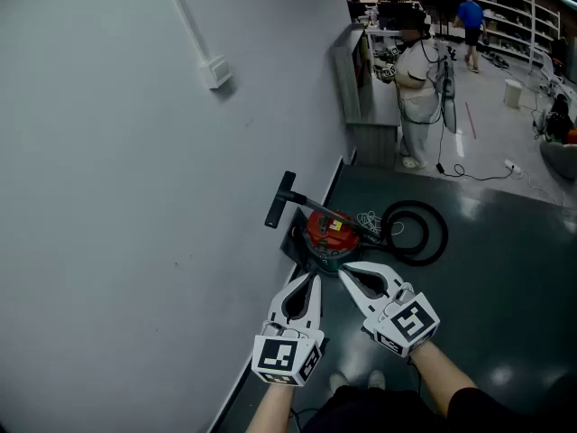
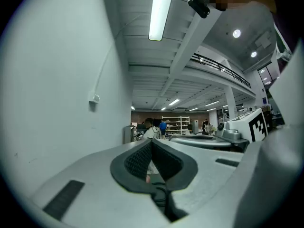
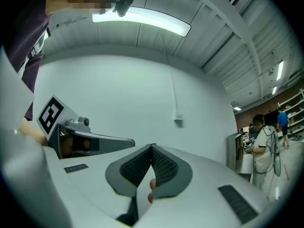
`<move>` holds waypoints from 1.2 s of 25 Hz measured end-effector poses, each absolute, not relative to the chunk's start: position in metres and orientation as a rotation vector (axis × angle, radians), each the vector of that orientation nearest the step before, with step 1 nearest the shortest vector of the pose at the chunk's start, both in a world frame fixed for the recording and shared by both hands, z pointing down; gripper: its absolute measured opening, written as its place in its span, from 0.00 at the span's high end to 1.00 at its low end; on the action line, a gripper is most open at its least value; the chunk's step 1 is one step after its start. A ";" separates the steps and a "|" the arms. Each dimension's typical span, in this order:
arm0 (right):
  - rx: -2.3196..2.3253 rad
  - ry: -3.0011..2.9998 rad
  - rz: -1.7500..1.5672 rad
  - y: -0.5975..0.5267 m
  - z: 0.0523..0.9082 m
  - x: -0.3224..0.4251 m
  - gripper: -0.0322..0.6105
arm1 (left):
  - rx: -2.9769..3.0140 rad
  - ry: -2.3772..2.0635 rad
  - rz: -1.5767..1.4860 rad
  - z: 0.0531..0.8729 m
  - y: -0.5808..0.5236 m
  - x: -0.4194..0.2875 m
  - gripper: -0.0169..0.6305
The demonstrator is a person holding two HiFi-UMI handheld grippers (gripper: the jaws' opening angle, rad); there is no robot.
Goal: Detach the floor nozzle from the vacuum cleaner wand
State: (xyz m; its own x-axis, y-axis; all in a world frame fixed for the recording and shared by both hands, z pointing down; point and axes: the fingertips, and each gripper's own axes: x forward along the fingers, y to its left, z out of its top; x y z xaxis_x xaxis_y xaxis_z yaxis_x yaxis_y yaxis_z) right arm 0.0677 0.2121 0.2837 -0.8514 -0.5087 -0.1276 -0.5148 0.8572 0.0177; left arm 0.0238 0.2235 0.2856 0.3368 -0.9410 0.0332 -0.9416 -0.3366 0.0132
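Observation:
In the head view a red canister vacuum (image 1: 328, 232) sits on the dark floor by the wall, its black hose (image 1: 416, 233) coiled to the right. The black floor nozzle (image 1: 279, 199) lies against the wall's foot, joined to a dark wand (image 1: 311, 207) that runs back over the canister. My left gripper (image 1: 313, 278) and right gripper (image 1: 343, 270) are side by side in the air on the near side of the vacuum, apart from it. Both are shut with nothing between their pads. The left gripper (image 2: 152, 142) and the right gripper (image 3: 152, 147) point level across the room.
A pale wall (image 1: 135, 197) fills the left, with a conduit and small box (image 1: 216, 70). A grey cabinet (image 1: 359, 79) stands at the wall's far end. A person in white (image 1: 416, 88) stands beside it, and another in blue (image 1: 470, 18) farther back. Cables (image 1: 478, 174) trail on the floor.

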 end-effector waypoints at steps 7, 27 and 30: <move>-0.812 2.942 0.122 0.216 0.288 0.071 0.92 | 2.537 -1.787 0.041 0.289 0.224 0.030 0.97; -0.796 2.916 0.146 0.192 0.297 0.109 0.92 | 2.530 -1.797 0.093 0.306 0.199 0.061 0.97; -0.804 2.919 0.121 0.177 0.304 0.105 0.92 | 2.532 -1.787 0.096 0.312 0.184 0.057 0.97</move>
State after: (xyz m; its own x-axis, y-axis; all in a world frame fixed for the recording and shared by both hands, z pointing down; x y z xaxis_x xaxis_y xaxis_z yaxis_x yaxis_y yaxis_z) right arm 0.1050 0.1770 0.3036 -0.8535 -0.5050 -0.1286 -0.5139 0.8565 0.0470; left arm 0.0566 0.1840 0.3121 0.3342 -0.9396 0.0741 -0.9421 -0.3352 -0.0020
